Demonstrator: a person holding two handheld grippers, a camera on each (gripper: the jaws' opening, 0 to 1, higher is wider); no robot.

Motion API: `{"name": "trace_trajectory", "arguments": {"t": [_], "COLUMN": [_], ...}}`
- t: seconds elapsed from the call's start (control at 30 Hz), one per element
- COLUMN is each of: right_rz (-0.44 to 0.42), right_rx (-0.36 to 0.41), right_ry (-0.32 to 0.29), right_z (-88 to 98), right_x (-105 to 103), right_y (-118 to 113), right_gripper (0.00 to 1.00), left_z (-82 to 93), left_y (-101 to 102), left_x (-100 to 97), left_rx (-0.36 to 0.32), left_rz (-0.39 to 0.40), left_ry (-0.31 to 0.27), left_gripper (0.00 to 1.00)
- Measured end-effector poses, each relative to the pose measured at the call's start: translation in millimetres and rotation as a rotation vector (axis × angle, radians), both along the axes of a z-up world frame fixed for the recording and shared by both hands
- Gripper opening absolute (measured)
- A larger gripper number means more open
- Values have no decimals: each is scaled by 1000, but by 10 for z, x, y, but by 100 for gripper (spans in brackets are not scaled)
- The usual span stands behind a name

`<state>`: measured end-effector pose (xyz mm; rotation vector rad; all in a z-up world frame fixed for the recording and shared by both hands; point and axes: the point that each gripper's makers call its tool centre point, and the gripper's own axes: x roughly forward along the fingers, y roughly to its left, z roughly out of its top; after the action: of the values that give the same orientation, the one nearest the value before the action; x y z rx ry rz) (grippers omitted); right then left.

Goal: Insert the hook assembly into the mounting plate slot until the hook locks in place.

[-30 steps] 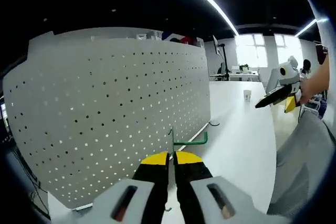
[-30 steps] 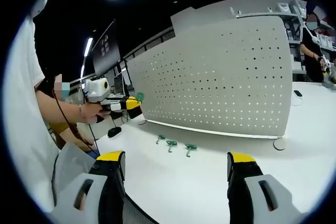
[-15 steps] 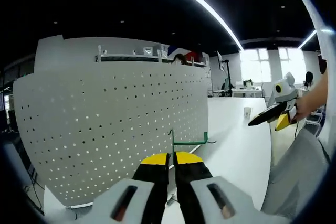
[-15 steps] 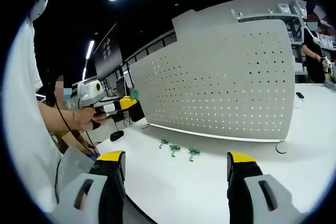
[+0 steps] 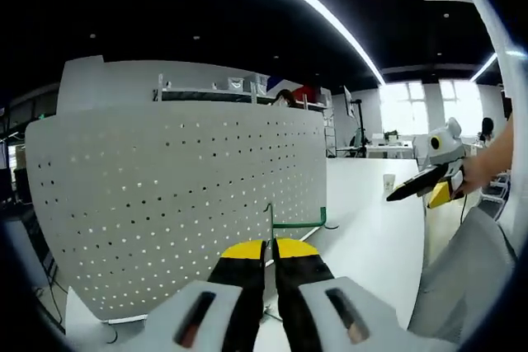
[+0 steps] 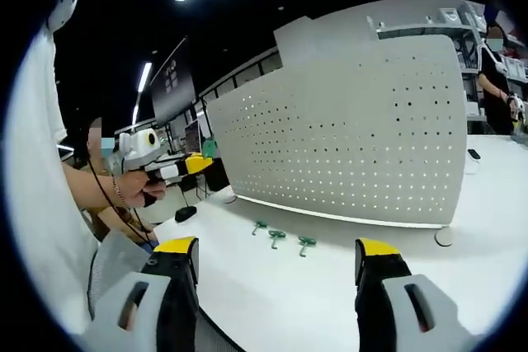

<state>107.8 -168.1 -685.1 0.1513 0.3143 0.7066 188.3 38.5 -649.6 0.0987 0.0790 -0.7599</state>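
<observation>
Left gripper view: left gripper (image 5: 270, 255) had its yellow-tipped jaws pinched nearly together on the green hook (image 5: 290, 222), which stuck up from between the tips, thin stem vertical w/ an arm running off to the right. Hook sat in front of the white pegboard (image 5: 165, 195), near its lower right part; contact w/ the board couldn't be told. Pegboard stood upright on the white table (image 5: 371, 220). At right, the right gripper (image 5: 421, 185) was held in a hand (image 5: 478, 172), well apart from the board, above the table edge.

Right gripper view: right gripper (image 6: 276, 265) had its jaws spread wide, nothing between them. Beyond them, three spare green hooks (image 6: 282, 237) lay on the table (image 6: 330, 286) in a short row, just in front of the pegboard (image 6: 355, 146) base. At left, the left gripper (image 6: 194, 166) was held in a hand (image 6: 140, 191) near the board's left end, a green bit showing at its yellow tip. Person in dark clothes (image 6: 497, 80) stood at far right behind the board.
</observation>
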Motion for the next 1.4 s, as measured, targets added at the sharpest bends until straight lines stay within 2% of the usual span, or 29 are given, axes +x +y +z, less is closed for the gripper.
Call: {"name": "trace_trajectory", "arguments": {"t": [0.1,0.27,0.33,0.73,1.0,1.4], "right_rz": [-7,48,53,66,74,88], "right_rx": [59,162,174,177,219,267], "right_ry": [-51,-155,-178,-159,-186,-194], "right_z": [161,453,508,474,609,683], "right_x": [19,-36,-52,0,122,234], "right_y": [20,144,162,276,419,614], "right_gripper": [73,70,70,71,70,68], "left_z": [17,4,14,66,112,185], "left_y": [-1,-1,-5,-85,-218,-352], "left_x": [3,6,7,5,-21,-46], "left_rx": [-9,-3,-8,-16,-18,-31], "left_rz": [2,3,2,-11,-34,-49], "left_ry": [-3,0,-1,-8,-15,-26], "left_gripper": [3,3,3,3,3,3]}}
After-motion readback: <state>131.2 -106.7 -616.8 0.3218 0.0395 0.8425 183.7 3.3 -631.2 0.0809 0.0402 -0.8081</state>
